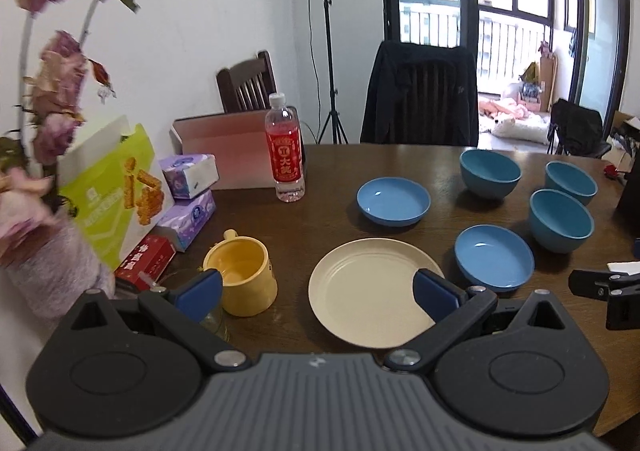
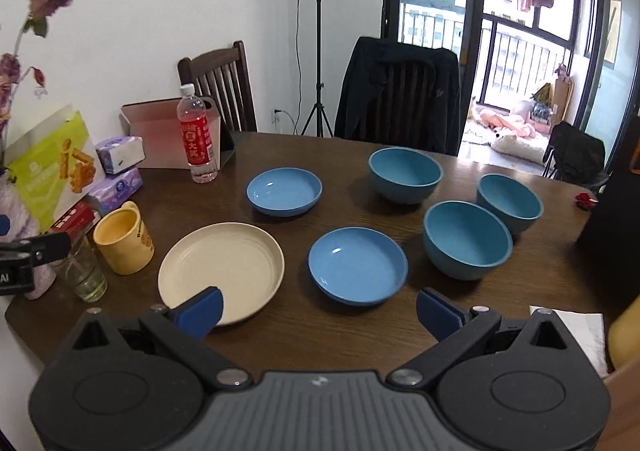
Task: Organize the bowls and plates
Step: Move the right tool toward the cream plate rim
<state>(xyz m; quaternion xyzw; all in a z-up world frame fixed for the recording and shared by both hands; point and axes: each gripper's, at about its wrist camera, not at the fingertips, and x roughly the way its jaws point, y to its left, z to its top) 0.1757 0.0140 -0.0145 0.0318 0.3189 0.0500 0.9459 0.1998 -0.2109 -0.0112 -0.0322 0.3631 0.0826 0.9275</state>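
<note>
On the dark wooden table (image 2: pixel 500 291), blue bowls (image 2: pixel 467 239) sit unstacked; both hand-held grippers (image 1: pixel 316 295) (image 2: pixel 319 311) gape empty.

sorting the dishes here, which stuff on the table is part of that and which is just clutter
Part of the job: cream plate; two shallow blue dishes; three deep blue bowls.

Just lying about: yellow mug; water bottle; glass; tissue packs; snack bag.

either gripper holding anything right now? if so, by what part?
Nothing held. Left gripper and right gripper are both open, above the table, nothing between the fingers.
</note>
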